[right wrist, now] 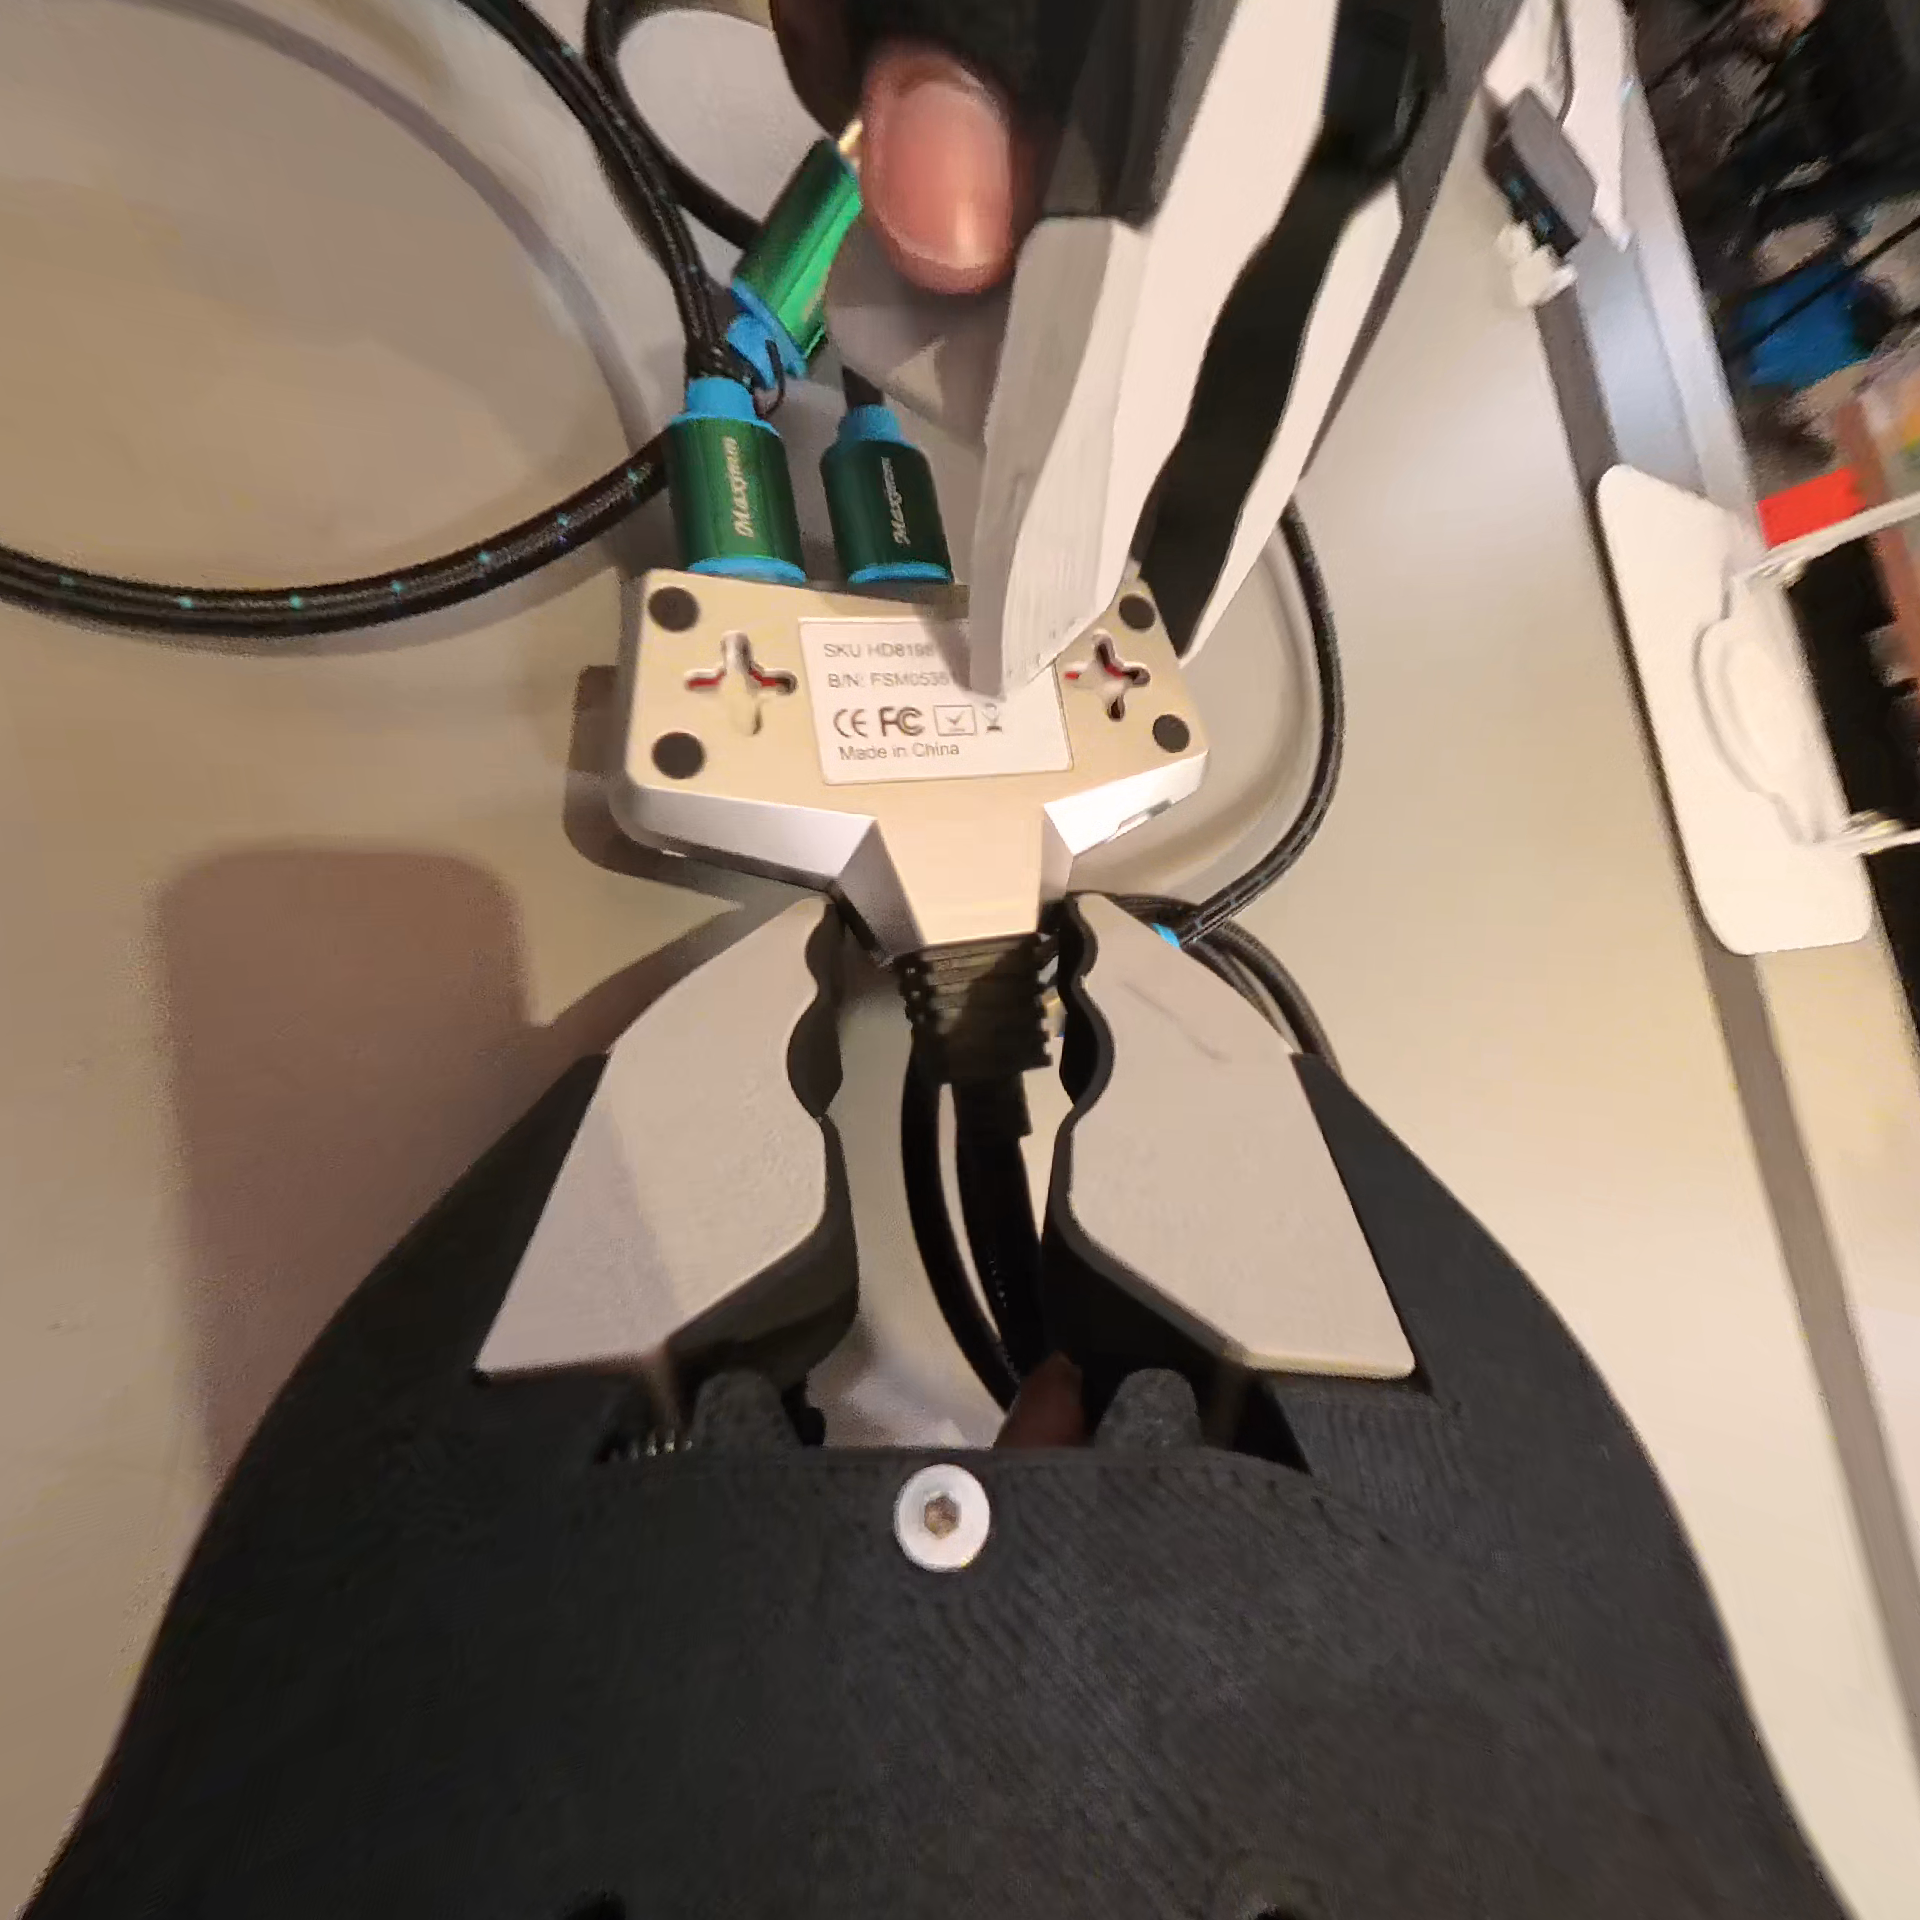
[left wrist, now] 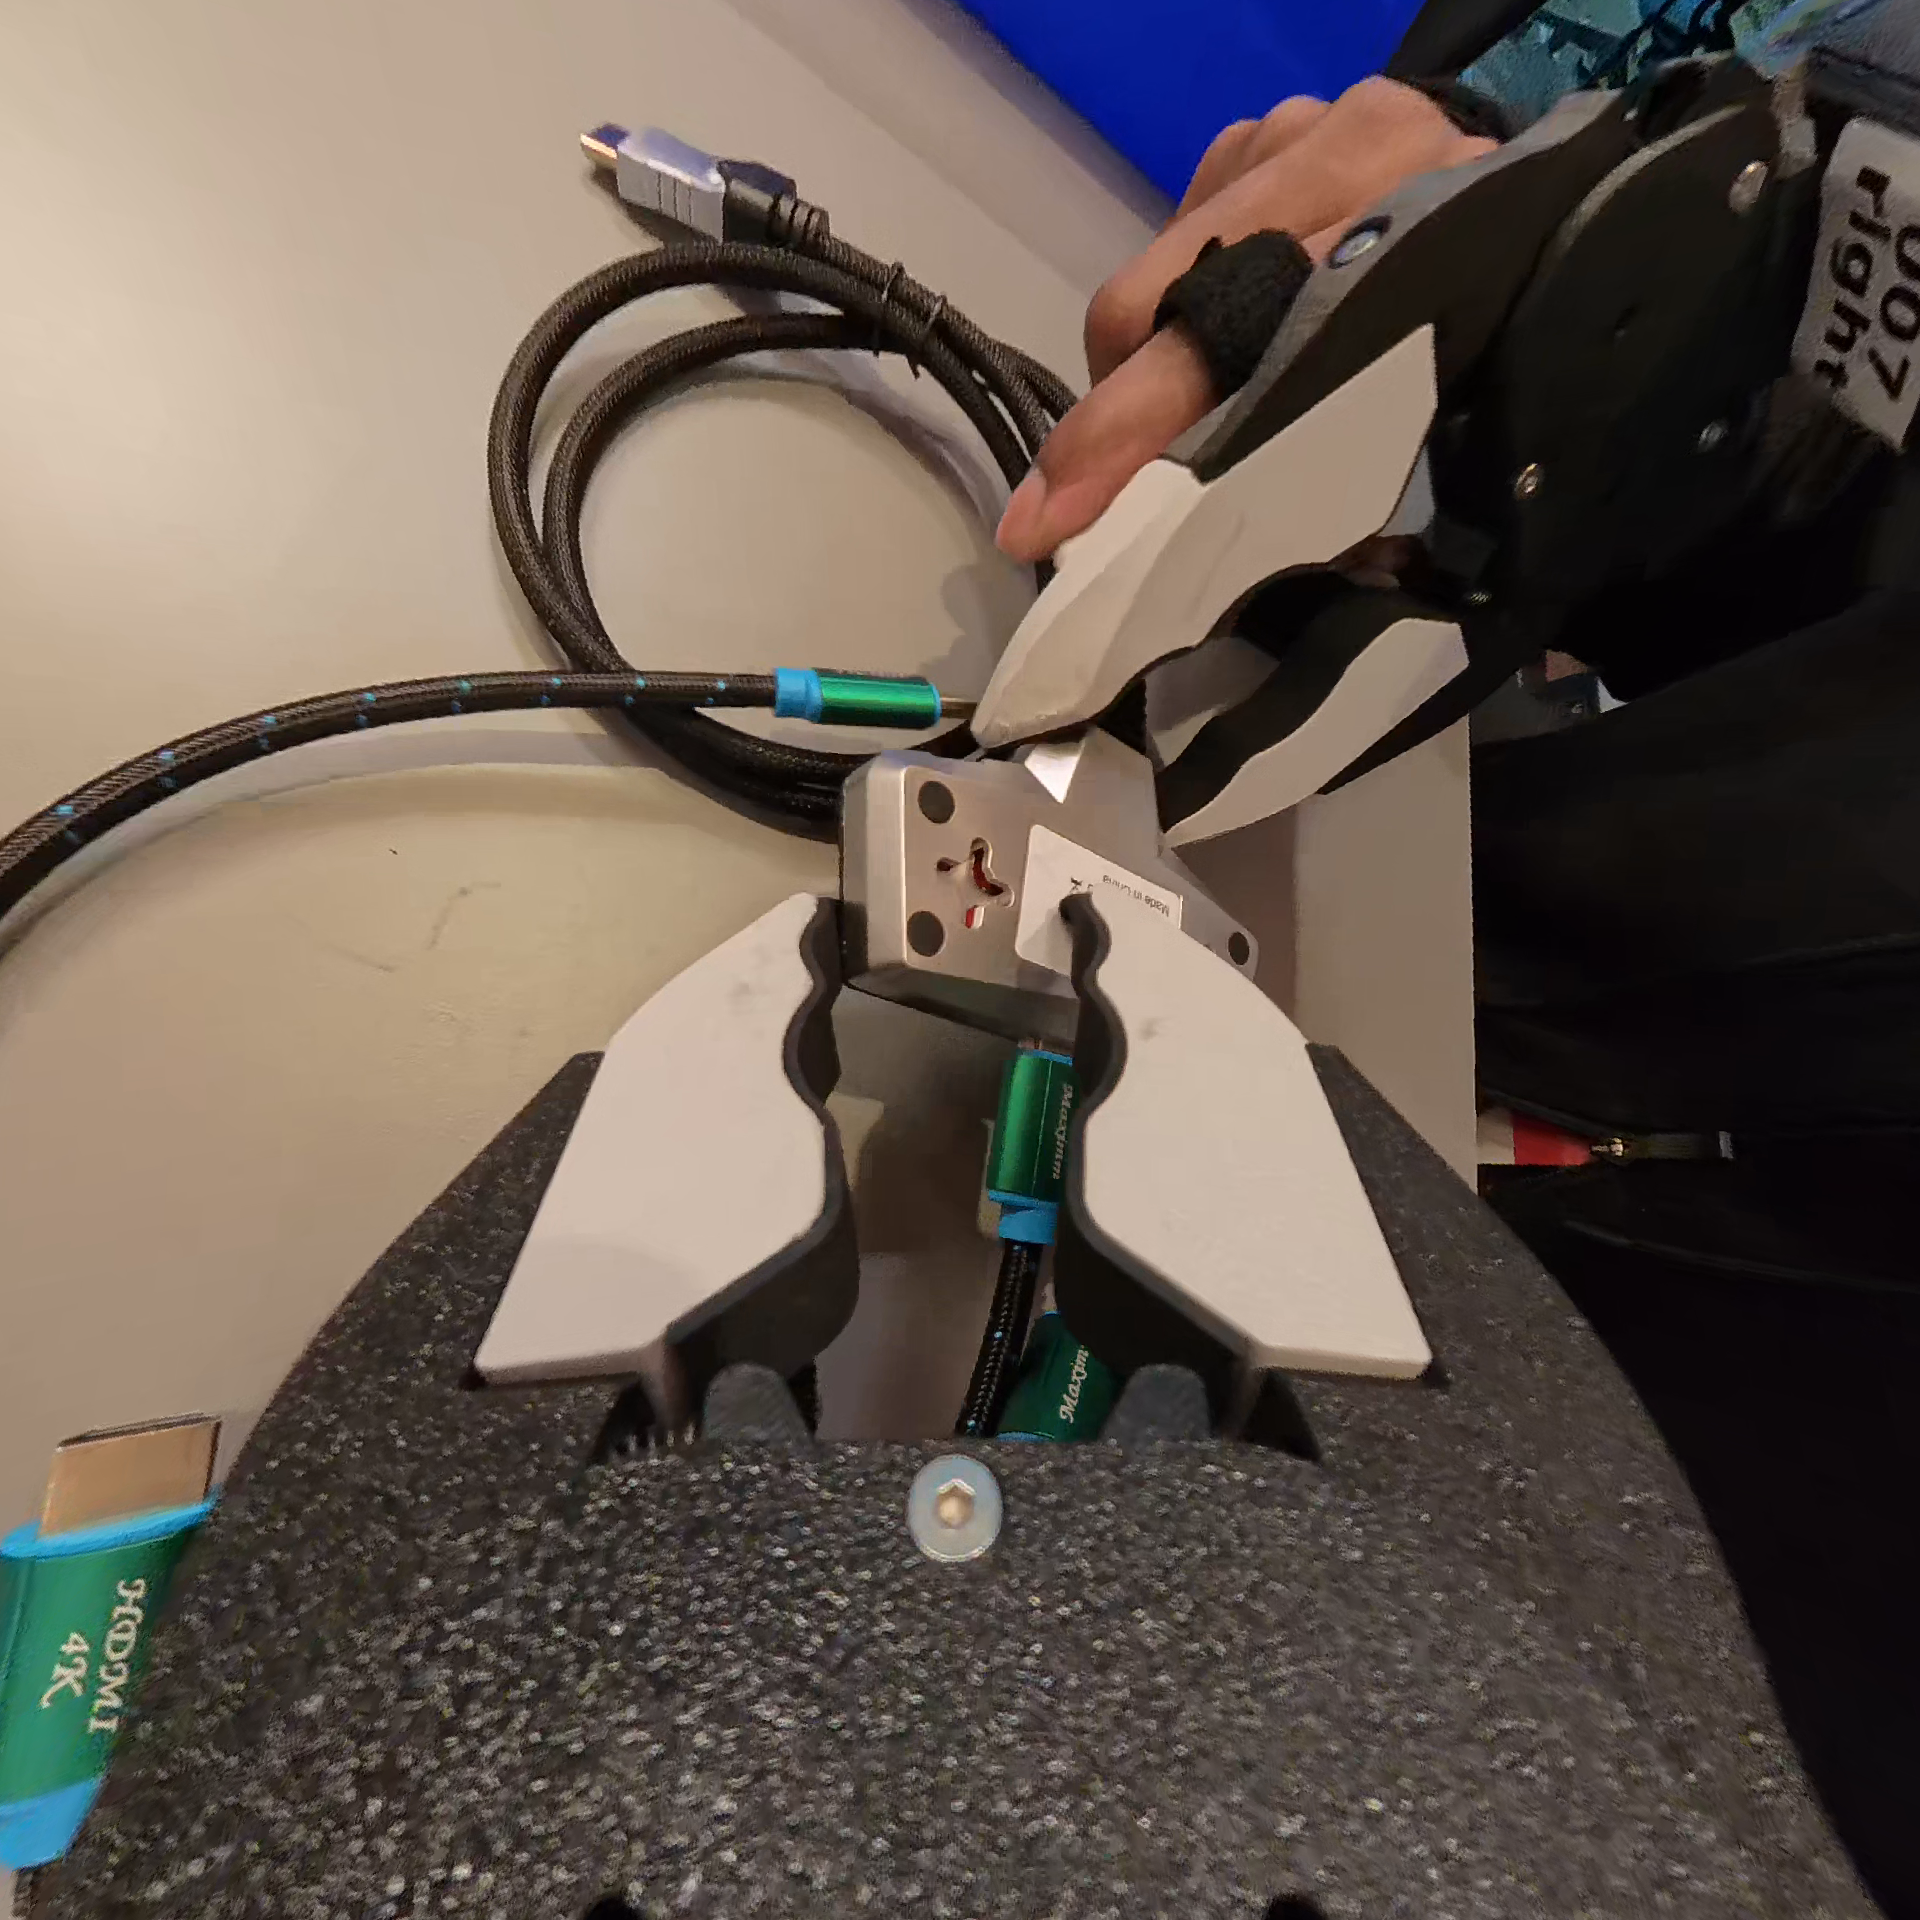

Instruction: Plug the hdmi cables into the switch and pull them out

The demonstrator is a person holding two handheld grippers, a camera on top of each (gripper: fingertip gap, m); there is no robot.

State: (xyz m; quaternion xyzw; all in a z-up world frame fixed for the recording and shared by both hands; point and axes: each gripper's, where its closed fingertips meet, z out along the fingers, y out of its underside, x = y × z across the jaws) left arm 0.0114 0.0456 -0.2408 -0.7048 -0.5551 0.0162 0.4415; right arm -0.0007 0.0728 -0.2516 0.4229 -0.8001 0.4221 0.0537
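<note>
The silver HDMI switch (left wrist: 883,831) is held off the beige table (left wrist: 260,1039) with its labelled underside up. My left gripper (left wrist: 951,920) is shut on one end of it. In the right wrist view my right gripper (right wrist: 956,925) is shut on the switch's (right wrist: 748,779) black ribbed cable neck (right wrist: 977,997). The left gripper (right wrist: 1096,665) comes in from above. Two green plugs (right wrist: 727,499) (right wrist: 888,509) sit in the switch's far edge. A third green plug (right wrist: 800,260) hangs loose behind them. Another loose green plug (left wrist: 862,696) lies on the table beside the right gripper (left wrist: 1086,779).
A coiled black braided cable (left wrist: 582,416) with a grey plug (left wrist: 665,171) lies at the back. A green plug (left wrist: 83,1642) lies near the left gripper's body. The table edge (right wrist: 1662,520) runs along the right, with a white stand (right wrist: 1725,727) and clutter beyond. The gap from one gripper's tips to the other's is roughly 4 centimetres.
</note>
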